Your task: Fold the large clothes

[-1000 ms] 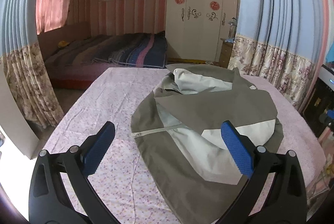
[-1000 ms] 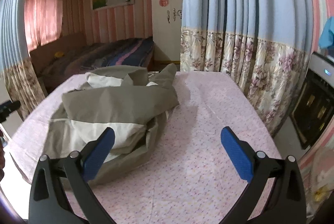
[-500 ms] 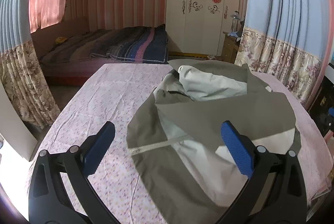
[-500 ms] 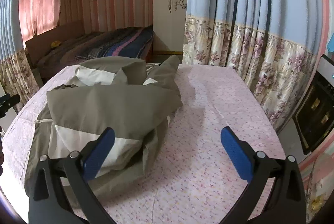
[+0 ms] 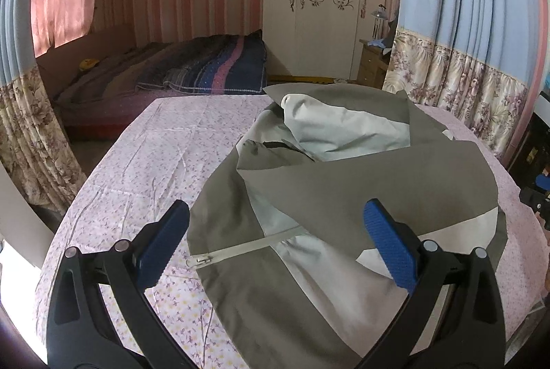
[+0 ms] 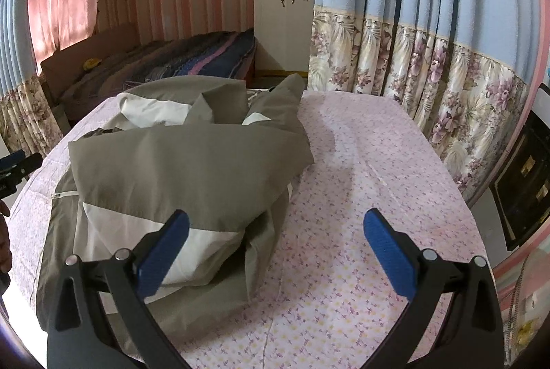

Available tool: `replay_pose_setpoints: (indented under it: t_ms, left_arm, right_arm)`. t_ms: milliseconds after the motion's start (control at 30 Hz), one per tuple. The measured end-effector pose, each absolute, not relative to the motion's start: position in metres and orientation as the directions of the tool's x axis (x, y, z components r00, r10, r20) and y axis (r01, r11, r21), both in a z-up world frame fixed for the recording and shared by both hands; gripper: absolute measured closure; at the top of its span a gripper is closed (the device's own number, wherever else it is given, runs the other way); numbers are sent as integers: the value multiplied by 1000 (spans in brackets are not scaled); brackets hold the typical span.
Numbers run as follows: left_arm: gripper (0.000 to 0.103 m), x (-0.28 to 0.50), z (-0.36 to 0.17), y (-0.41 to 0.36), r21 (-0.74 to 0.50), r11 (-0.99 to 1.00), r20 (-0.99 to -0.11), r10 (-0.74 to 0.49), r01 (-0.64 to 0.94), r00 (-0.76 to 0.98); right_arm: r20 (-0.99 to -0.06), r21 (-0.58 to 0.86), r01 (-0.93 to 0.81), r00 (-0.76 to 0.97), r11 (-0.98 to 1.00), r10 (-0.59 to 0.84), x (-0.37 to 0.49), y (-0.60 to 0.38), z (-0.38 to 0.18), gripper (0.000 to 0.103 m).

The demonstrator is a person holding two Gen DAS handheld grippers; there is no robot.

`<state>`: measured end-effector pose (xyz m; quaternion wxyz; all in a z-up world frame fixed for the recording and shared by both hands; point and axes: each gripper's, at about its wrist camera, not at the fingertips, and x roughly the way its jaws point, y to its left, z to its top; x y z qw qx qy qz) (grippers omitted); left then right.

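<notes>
An olive and light-grey jacket [image 5: 361, 183] lies crumpled on a table covered with a pink flowered cloth [image 5: 165, 155]. Its white zipper [image 5: 240, 248] runs across the near part. My left gripper [image 5: 275, 241] is open and empty, hovering above the jacket's near left part. In the right wrist view the jacket [image 6: 178, 169] fills the left half of the table [image 6: 361, 169]. My right gripper [image 6: 273, 241] is open and empty, above the jacket's near right edge. The right gripper also shows at the far right of the left wrist view [image 5: 539, 197].
Flowered blue curtains [image 6: 429, 59] hang close along the table's right side. A bed [image 5: 178, 73] and a white wardrobe [image 5: 319, 4] stand beyond the table. A dark appliance [image 6: 526, 183] stands at the far right. Another curtain [image 5: 27, 135] hangs left.
Both grippers have moved forward and lower toward the jacket, which now looks larger. Both stay open. The jacket itself has not moved.
</notes>
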<state>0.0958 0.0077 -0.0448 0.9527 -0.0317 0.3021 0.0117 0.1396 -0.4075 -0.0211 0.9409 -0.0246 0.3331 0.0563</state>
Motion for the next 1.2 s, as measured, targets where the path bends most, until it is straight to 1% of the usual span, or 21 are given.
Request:
replay_pose_setpoints:
  t_ms: [300, 567, 967, 1033, 1200]
  left_arm:
    - [3, 99, -53, 15, -69, 996, -593, 9, -62, 805]
    - [3, 102, -59, 15, -75, 995, -602, 9, -68, 798]
    - [3, 105, -63, 10, -91, 994, -603, -12, -54, 797]
    - [3, 106, -65, 11, -80, 995, -605, -1, -60, 797]
    - [3, 105, -67, 18, -88, 994, -609, 3, -72, 793]
  right_arm:
    - [-646, -3, -143, 756, 990, 107, 149, -401, -31, 2]
    - [-660, 38, -161, 737, 986, 146, 151, -399, -40, 2]
    - [-716, 90, -196, 669, 976, 200, 168, -380, -71, 2]
    - [-719, 102, -203, 662, 974, 213, 171, -376, -76, 2]
    - [-713, 84, -226, 667, 971, 217, 173, -362, -81, 2]
